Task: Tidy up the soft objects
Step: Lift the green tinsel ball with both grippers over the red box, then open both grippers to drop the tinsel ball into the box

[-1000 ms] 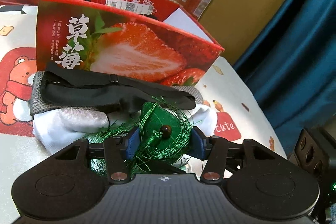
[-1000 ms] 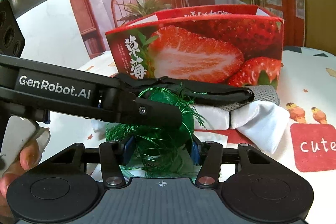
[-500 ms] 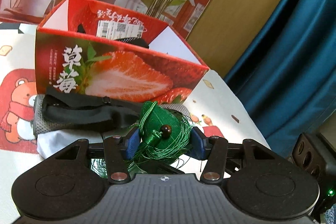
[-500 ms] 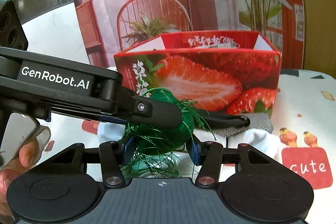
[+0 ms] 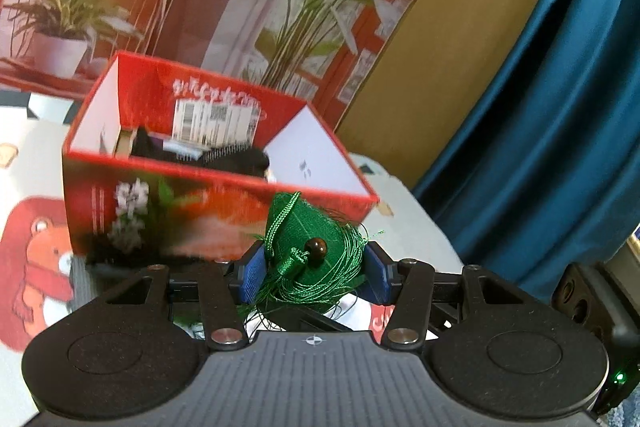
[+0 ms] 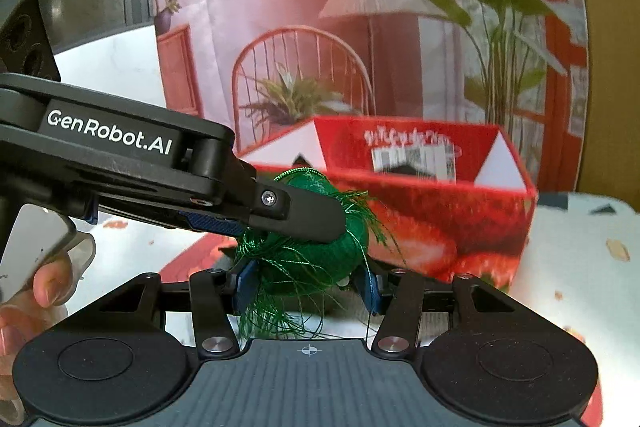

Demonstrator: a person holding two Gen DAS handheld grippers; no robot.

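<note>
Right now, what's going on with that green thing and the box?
Both grippers are clamped on the green tasselled pouch: the left gripper from one side, the right gripper from another. They hold it in the air in front of the open strawberry box, about level with its rim. Dark items already lie inside. The pouch isn't in yet.

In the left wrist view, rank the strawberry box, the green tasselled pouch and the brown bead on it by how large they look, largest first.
1. strawberry box
2. green tasselled pouch, held close to the camera in the left gripper, so it looks larger than its true share
3. brown bead, clearly the smallest
</note>
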